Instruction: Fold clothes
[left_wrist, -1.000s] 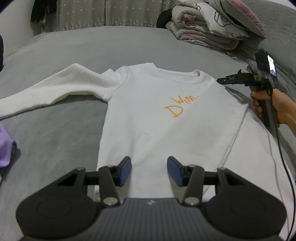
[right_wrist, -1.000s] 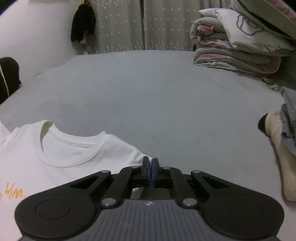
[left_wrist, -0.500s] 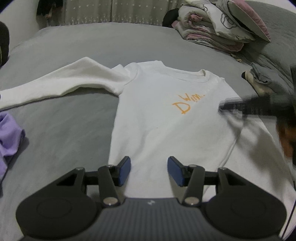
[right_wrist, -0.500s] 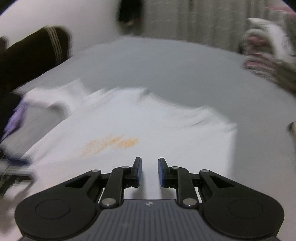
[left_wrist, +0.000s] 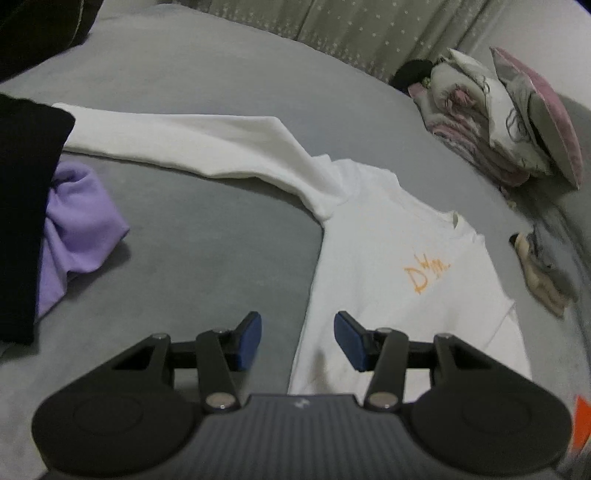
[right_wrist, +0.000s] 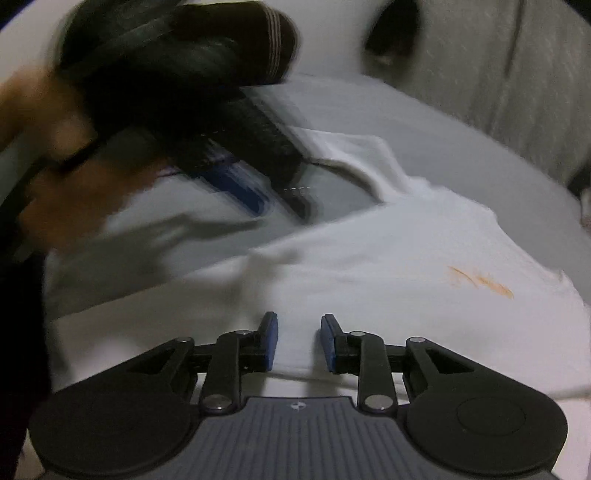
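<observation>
Grey bed (left_wrist: 207, 229): white sweatshirt (left_wrist: 388, 280) flat, purple garment (left_wrist: 77, 218), folded quilts (left_wrist: 480, 122).

- The white sweatshirt (left_wrist: 376, 266) carries orange handwritten lettering (left_wrist: 424, 275) on its chest: a large "D", then smaller letters at its 2 o'clock, perhaps "Wm", not clearly readable.

— Where does your left wrist view look from?
— Low at the hem, facing up the white sweatshirt (left_wrist: 388, 273) toward the curtain.
— And your right wrist view?
— Close above the same sweatshirt, facing its far sleeve; both share the orange print (right_wrist: 480, 281).
</observation>
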